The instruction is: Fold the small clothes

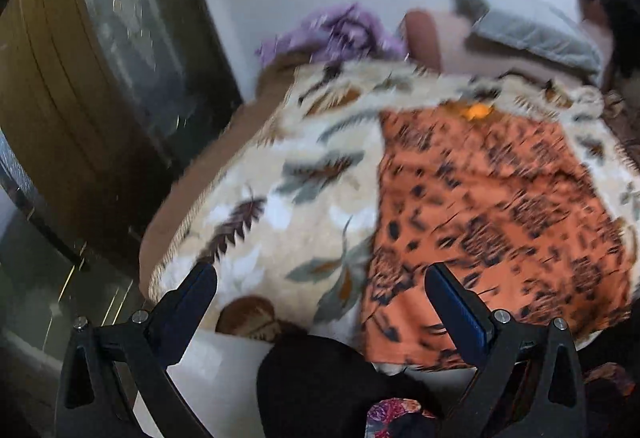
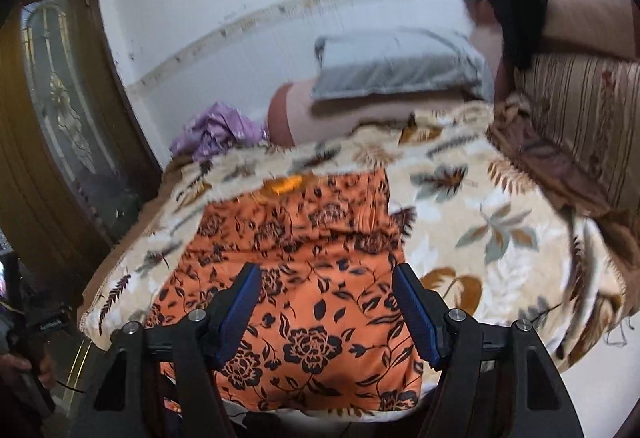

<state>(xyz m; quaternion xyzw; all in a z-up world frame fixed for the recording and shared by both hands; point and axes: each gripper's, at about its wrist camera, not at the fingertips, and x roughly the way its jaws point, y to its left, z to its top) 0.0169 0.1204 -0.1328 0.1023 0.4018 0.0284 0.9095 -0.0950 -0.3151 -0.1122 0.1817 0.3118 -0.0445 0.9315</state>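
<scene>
I have both claws hovering over the bed with nothing in them. The left claw (image 1: 320, 286) has its jaws wide apart; the right claw (image 2: 326, 284) is also parted, though less widely.

The orange floral garment (image 2: 304, 278) lies spread flat on the leaf-print blanket (image 2: 480, 222). In the right wrist view it fills the lower centre of the frame, directly under and ahead of the right claw, its long axis running away from me toward the top of the frame, where a brighter orange tag (image 2: 286, 184) marks the far end. In the left wrist view the same orange floral garment (image 1: 500, 206) sits in the right half of the frame, so its left edge runs up between the left claw's fingers and most of the cloth lies off to that claw's right. I judge the right claw to be the nearer one for the near hem; the left must shift toward frame right to reach a corner.

Room looks decent: bare blanket shows on both sides of the garment. The blanket's edge and a wooden door (image 1: 100, 98) close off the left of the frame, and a striped cushion (image 2: 580, 118) bounds the right side in the right wrist view. Beyond the far end lie a purple cloth (image 2: 212, 132) and a grey pillow (image 2: 400, 66), well apart from the garment. Both views are blurred, so I cannot tell fine creases.
</scene>
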